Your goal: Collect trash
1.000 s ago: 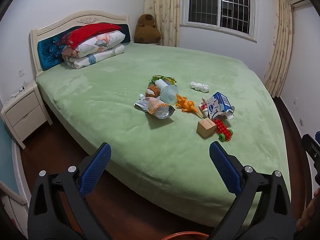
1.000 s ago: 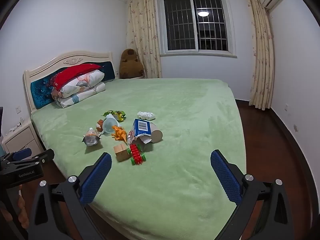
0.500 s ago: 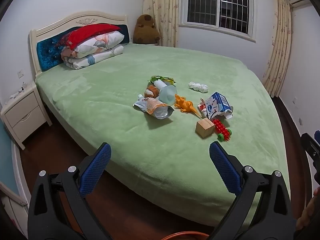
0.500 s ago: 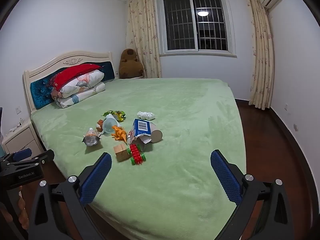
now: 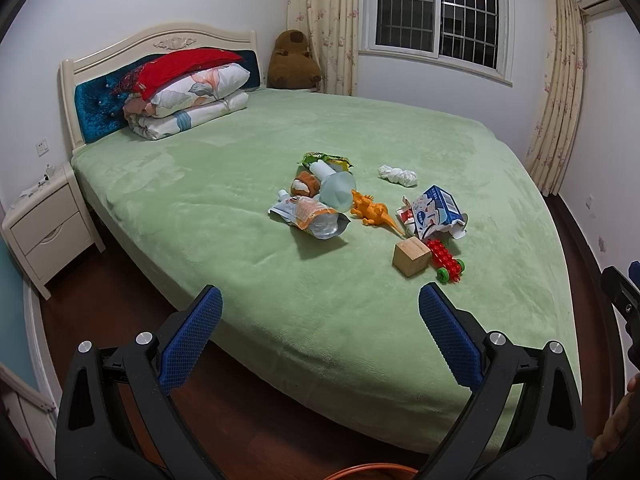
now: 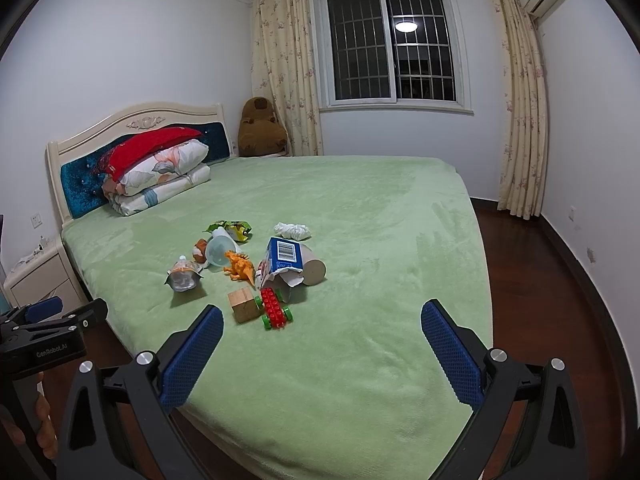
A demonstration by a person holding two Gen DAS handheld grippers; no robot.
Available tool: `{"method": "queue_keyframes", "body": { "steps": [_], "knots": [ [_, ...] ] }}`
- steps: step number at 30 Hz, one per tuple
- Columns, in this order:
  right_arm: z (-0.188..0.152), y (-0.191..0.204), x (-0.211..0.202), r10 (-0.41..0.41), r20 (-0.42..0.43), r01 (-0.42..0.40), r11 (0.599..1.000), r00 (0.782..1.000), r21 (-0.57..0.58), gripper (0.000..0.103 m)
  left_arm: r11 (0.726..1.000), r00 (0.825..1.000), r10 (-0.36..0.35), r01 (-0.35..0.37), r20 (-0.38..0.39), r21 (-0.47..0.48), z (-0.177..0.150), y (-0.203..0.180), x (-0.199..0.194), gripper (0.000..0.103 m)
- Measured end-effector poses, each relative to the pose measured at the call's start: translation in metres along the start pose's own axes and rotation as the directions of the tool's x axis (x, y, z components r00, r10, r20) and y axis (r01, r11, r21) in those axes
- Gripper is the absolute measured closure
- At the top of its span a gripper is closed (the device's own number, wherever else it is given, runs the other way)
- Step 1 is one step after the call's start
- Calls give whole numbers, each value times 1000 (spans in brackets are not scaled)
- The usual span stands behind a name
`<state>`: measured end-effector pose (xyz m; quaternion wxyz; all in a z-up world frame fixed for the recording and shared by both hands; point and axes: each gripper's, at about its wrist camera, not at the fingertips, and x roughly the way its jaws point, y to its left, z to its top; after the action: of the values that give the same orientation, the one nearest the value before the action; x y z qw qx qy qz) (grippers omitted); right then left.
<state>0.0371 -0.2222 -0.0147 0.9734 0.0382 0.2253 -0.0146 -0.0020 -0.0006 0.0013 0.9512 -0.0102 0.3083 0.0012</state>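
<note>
Green plush covers the bed (image 5: pixel 240 184), which fills most of a bedroom with a barred window (image 6: pixel 394 46), floral curtains and a nightstand (image 5: pixel 44 220) at the headboard side. Folded bedding and a red pillow (image 5: pixel 180 68) sit at the head, and a brown plush toy (image 6: pixel 262 128) sits in the corner.

Nothing looks collected yet. All the litter lies in 1 loose cluster near the middle of the bed, mixed with toys. Judged as trash: a crumpled foil pouch (image 5: pixel 310 218), a green snack wrapper (image 5: pixel 328 159), a clear plastic cup (image 5: pixel 338 190) on its side, a white crumpled tissue (image 6: pixel 293 231), a torn blue-and-white carton (image 6: pixel 285 258) and a cardboard tube (image 6: pixel 314 270) touching it. Toys likely to stay: an orange dinosaur (image 5: pixel 372 212), a wooden block (image 5: pixel 411 257) and a red brick car with green wheels (image 6: pixel 275 308) just beside it.

No bin or bag is in view, so where the trash goes cannot be told. The cup appears empty; whether anything is left in the carton or the pouch cannot be seen.

Left tool (image 5: pixel 320 332) hangs over the bed's near edge, its blue pads spread wide with nothing between them. Right tool (image 6: pixel 322 348) is likewise spread apart and empty, well short of the cluster.
</note>
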Motion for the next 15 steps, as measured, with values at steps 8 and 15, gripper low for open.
{"method": "queue_keyframes", "body": {
  "steps": [8, 15],
  "knots": [
    [0, 1, 3, 0, -3, 0, 1000, 1000, 1, 5, 1000, 1000, -1, 1, -1, 1, 0, 1, -3, 7],
    [0, -1, 1, -2, -6, 2, 1000, 1000, 6, 5, 1000, 1000, -1, 1, -4, -3, -1, 0, -1, 7]
  ]
}}
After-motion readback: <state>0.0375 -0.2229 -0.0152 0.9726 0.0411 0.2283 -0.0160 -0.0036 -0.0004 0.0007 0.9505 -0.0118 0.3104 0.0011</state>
